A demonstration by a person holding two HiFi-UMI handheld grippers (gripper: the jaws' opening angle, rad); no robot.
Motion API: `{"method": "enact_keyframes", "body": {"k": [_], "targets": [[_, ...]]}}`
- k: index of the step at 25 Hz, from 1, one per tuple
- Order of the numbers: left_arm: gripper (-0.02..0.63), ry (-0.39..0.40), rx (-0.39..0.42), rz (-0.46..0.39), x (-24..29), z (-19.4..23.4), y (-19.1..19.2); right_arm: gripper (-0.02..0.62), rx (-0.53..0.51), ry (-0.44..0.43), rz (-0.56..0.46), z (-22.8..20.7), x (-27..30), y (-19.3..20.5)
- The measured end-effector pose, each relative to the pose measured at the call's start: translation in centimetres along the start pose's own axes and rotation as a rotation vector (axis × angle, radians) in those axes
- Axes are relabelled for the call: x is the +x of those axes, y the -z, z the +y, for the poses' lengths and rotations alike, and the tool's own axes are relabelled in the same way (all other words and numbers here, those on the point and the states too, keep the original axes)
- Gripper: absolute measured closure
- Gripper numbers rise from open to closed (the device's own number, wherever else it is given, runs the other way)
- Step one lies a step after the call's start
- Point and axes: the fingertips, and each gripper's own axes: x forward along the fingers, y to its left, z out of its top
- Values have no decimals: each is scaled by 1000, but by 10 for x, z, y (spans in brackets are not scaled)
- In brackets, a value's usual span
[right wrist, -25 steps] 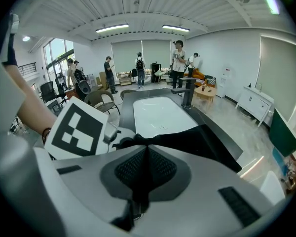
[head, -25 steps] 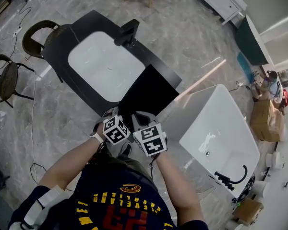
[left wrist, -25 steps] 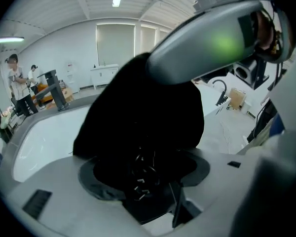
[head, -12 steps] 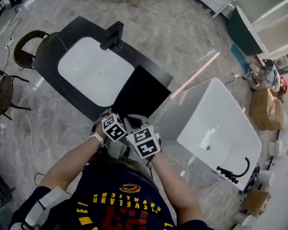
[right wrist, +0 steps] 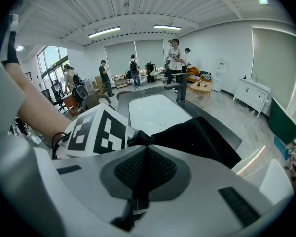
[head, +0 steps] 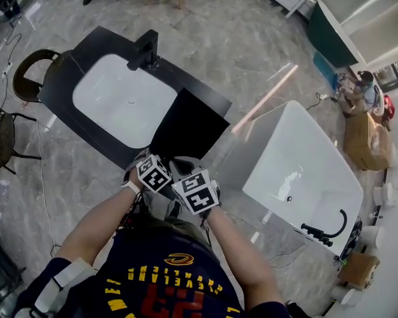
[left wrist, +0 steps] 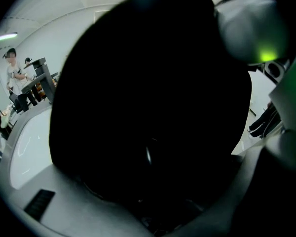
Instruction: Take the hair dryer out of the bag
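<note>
The black bag [head: 188, 128] spreads over the right end of the black tabletop [head: 66, 78], just beside the white basin [head: 123, 101]. It reaches from the near edge, where both claws meet it, towards the far right corner. The hair dryer shows in no view.

The right claw [right wrist: 145, 149] has its jaws together. Their tips sit on a bunched corner of the bag, and the fabric fans out taut from that pinch above the tabletop. The left claw [head: 160, 162] sits just beside the right one at the same near edge. In the left gripper view the bag's dark fabric fills the space between its grey jaws and covers their tips, so I cannot tell whether they press on it.

A black faucet [head: 144, 50] stands at the basin's far edge.
</note>
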Motion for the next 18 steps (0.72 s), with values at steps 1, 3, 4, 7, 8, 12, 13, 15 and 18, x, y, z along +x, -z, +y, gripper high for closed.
{"method": "enact_keyframes", "body": {"k": [1,3,4,7,8,12,13,15,18], "targets": [[348,1,1,1,0,0,1,580,-5,3,5,-1,1,1],[354,-4,1,1,-2,0,3,580,-14,8,11,-1,2,3],[357,-8,1,0,-4,0,4,579,-16,11,12,-2,2,3],[359,-14,-4,-8,-12,-2,5,580,-13,19,12,-6,0,4],[359,-14,-7,-11,-14,-4,6,579,-11,21,13,-6,0,5],[362,-18,-15,-19,-22,-7,14,579,-7,23,19,-4,1,8],[362,-19,-16,-19,-24,-7,16,580,-7,24,22,-4,2,9],[362,-16,-18,-20,-28,-9,21,579,-6,26,27,-4,3,11],[364,-4,-16,-22,-36,-14,28,578,-2,32,31,-4,4,12]]}}
